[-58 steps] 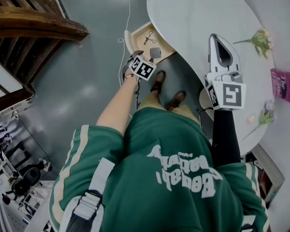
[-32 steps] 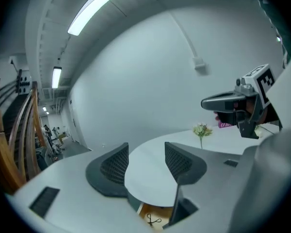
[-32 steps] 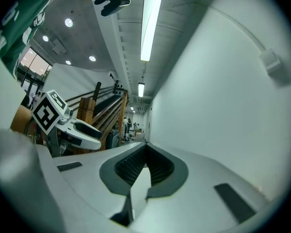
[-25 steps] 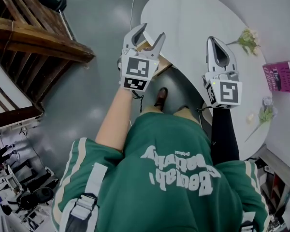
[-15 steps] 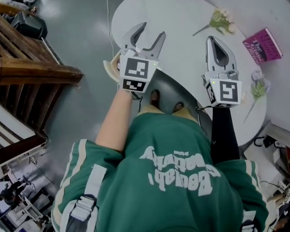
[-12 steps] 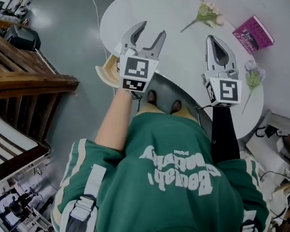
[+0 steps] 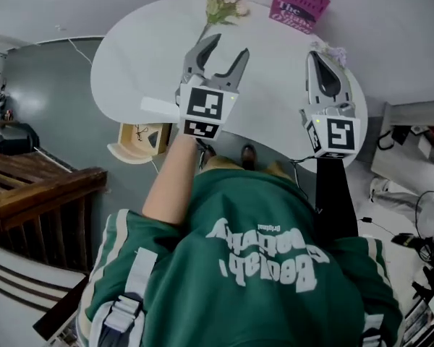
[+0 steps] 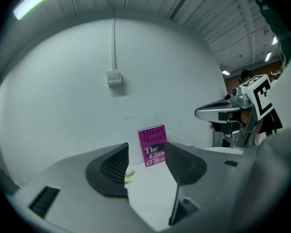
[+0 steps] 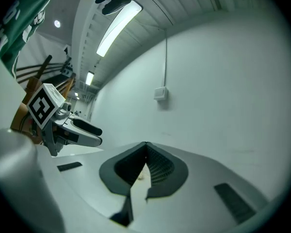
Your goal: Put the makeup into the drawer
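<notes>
In the head view my left gripper (image 7: 223,49) hangs open over the near part of the white oval table (image 7: 137,56), with nothing between its fingers. My right gripper (image 7: 320,58) is shut and empty over the table's right end. The wooden drawer (image 7: 159,137) stands pulled out under the table's left front edge, with small dark items inside; I cannot tell which is makeup. In the left gripper view the left gripper (image 8: 145,149) frames a magenta book (image 8: 152,141), and the right gripper (image 8: 223,113) shows beside it. In the right gripper view the right gripper (image 9: 145,147) has its tips together.
A magenta book (image 7: 300,2) leans at the table's far edge against the wall. One spray of pale flowers (image 7: 224,7) lies at the back and another (image 7: 334,50) by the right gripper. A wooden stair rail (image 7: 36,186) stands at the left, cables (image 7: 412,223) at the right.
The left gripper rose from the drawer and now points level over the table. The whole view swung round: the table came to the front and the drawer slid to the left.
</notes>
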